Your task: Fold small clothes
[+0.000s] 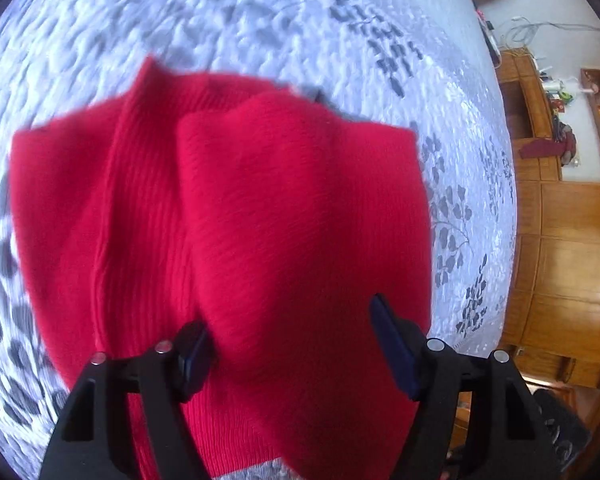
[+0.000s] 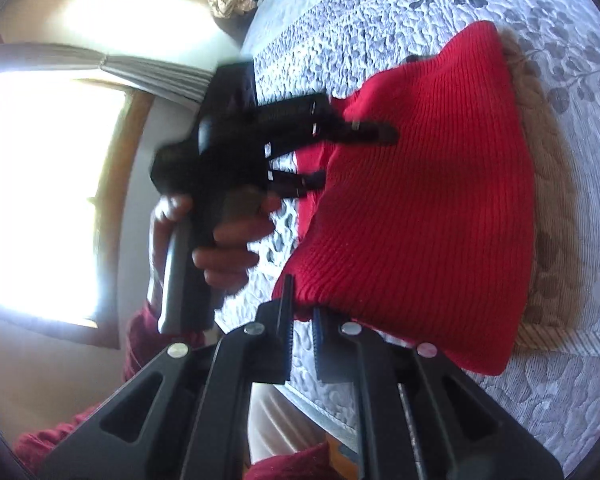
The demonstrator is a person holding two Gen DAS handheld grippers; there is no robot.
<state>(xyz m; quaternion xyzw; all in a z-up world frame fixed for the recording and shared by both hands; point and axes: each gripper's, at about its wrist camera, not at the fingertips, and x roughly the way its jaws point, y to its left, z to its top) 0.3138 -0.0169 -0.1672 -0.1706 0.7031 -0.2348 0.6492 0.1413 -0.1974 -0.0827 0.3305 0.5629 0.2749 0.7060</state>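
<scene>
Black fingers [image 1: 396, 344] with blue pads, silver screws; dark-red sleeve [image 2: 148, 336].

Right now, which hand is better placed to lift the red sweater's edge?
Right, likely: the right tool has the red sweater edge between its tips; the left tool stands open over the middle.

Quilted bedspread [image 1: 260, 12], perhaps wooden cabinets [image 1: 572, 240]
</scene>
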